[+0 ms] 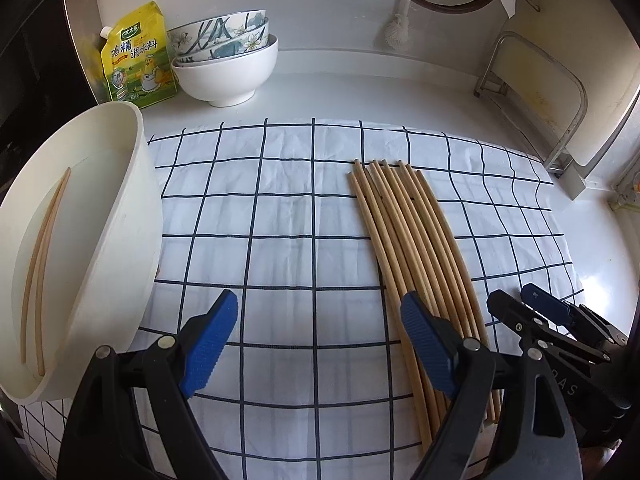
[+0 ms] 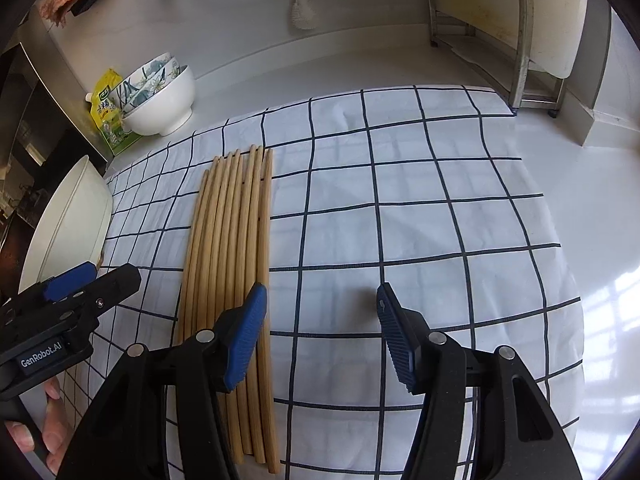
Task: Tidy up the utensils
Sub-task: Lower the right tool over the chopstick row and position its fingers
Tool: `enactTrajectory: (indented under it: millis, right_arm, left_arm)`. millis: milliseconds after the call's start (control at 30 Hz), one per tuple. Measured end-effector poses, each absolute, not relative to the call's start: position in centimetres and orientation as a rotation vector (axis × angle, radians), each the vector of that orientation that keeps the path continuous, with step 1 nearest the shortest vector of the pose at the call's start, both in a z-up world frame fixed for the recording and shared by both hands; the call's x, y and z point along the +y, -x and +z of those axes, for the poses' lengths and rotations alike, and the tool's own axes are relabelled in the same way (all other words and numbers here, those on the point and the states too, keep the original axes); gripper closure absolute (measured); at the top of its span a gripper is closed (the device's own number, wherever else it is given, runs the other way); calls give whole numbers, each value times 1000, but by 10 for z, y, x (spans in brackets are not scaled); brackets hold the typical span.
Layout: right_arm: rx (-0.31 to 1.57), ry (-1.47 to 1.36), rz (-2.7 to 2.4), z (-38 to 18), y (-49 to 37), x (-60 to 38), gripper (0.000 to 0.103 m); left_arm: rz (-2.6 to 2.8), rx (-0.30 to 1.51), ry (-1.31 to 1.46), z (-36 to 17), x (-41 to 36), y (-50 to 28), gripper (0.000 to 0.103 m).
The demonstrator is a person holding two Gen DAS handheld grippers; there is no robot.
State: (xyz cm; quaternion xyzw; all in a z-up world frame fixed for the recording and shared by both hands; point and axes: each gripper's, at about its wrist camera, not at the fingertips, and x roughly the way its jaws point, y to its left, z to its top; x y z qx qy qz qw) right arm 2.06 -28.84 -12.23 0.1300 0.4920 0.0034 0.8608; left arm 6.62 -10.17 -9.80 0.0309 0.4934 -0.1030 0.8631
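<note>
Several wooden chopsticks (image 1: 412, 240) (image 2: 236, 240) lie side by side on a white cloth with a dark grid (image 1: 280, 216) (image 2: 400, 200). A white oval container (image 1: 120, 240) (image 2: 68, 216) stands at the cloth's left edge with two chopsticks (image 1: 38, 272) inside. My left gripper (image 1: 319, 300) (image 2: 92, 280) hangs open over bare cloth between container and bundle, its right finger (image 1: 426, 340) over the bundle's near end. My right gripper (image 2: 322, 294) (image 1: 516, 296) is open just right of the bundle, its left finger (image 2: 244, 340) over the outermost chopsticks. Neither gripper has anything between its pads.
Stacked bowls (image 1: 228, 56) (image 2: 160, 96) and a yellow seasoning pouch (image 1: 138, 60) (image 2: 106, 116) stand at the back left. A metal rack with a cutting board (image 1: 536, 96) (image 2: 516, 36) is at the back right. A brush (image 2: 302, 12) hangs on the wall. A hand (image 2: 52, 440) grips the left gripper's handle.
</note>
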Motion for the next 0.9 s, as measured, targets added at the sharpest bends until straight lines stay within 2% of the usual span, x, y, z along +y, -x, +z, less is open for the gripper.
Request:
enactTrajectory:
  millis: [900]
  right_arm:
    - [1076, -76, 18, -124, -27, -270, 47]
  left_arm:
    - [-219, 1068, -55, -111, -106, -60, 21]
